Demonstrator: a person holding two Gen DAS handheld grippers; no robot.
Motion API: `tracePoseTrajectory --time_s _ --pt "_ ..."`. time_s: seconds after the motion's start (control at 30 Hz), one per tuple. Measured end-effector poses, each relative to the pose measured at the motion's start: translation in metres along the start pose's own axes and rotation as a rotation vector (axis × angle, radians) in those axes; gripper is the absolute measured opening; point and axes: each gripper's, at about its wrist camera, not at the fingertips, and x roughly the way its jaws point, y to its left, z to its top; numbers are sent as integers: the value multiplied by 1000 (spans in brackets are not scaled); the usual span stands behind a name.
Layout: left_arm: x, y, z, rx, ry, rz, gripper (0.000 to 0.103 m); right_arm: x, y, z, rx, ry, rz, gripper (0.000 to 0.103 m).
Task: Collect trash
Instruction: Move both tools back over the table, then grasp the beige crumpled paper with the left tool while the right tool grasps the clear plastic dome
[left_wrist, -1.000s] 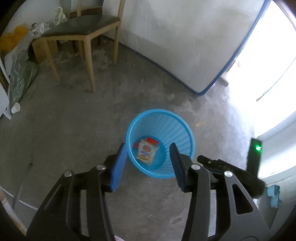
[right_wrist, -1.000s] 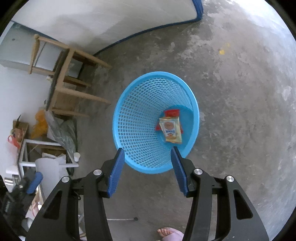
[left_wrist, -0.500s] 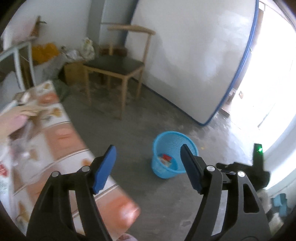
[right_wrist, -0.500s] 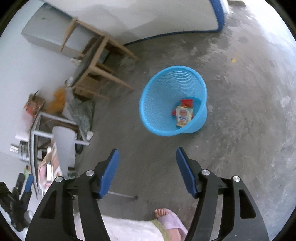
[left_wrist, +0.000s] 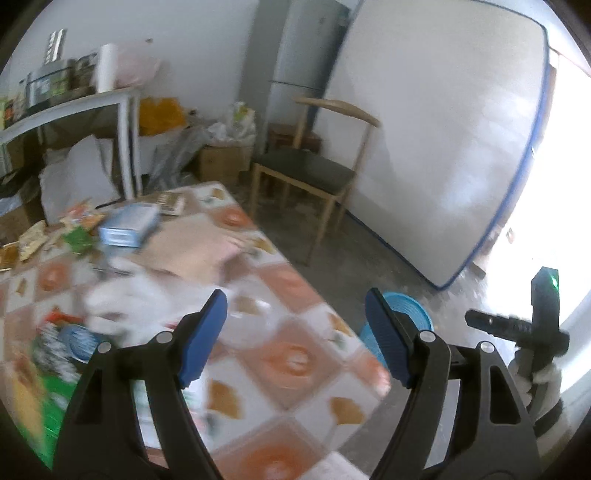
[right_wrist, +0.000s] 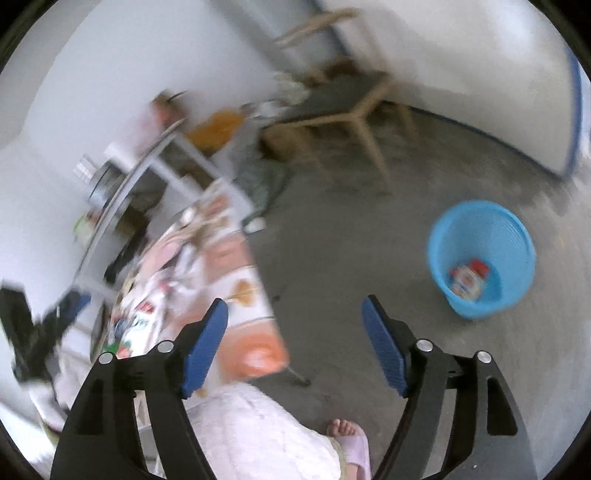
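Observation:
The blue mesh waste basket (right_wrist: 482, 258) stands on the grey floor with snack wrappers (right_wrist: 468, 279) in its bottom; in the left wrist view only part of the basket (left_wrist: 410, 319) shows behind the right finger. My left gripper (left_wrist: 295, 332) hangs over the table (left_wrist: 295, 354) with the orange patterned cloth, jaws opening and nothing between them. Wrappers and packets (left_wrist: 74, 229) and a blue box (left_wrist: 129, 223) lie blurred on the tabletop. My right gripper (right_wrist: 295, 336) hovers over the floor beside the table (right_wrist: 240, 258), jaws opening, empty.
A wooden chair (left_wrist: 314, 173) stands by a white board with a blue edge (left_wrist: 443, 147). A white shelf rack (left_wrist: 74, 110), bags and boxes crowd the back left. The person's foot in a pink slipper (right_wrist: 351, 439) and a white garment (right_wrist: 258, 435) are near the right gripper.
Both grippers rose and swung away from the basket toward the table, and both opened wider. The basket now sits far off to the right in both views.

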Motion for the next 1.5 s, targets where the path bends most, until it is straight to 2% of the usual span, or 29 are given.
tracePoseTrajectory --time_s 0.17,0.3,0.43,0.7,0.83,0.93,1.07,1.17,1.3,1.5 --pt "11 58 40 -11 105 38 73 36 81 7 -213 36 73 81" --pt "51 83 63 23 206 47 73 72 124 7 -304 73 114 81" --pt "93 96 75 30 273 67 73 112 154 6 -366 126 168 81" --pt "163 99 79 106 370 115 73 171 186 8 -500 202 193 81" --pt "187 101 73 110 423 115 57 187 196 5 -579 221 181 81" --pt "193 106 74 96 408 118 47 196 196 5 -598 237 176 81" --pt "194 110 77 103 418 79 18 203 195 4 -612 249 182 81" --pt "194 112 77 113 422 64 7 205 196 4 -623 243 194 81" --pt "192 111 75 139 404 75 0 209 197 5 -627 238 195 80" --pt "177 113 81 111 346 65 0 208 197 4 -636 231 186 76"
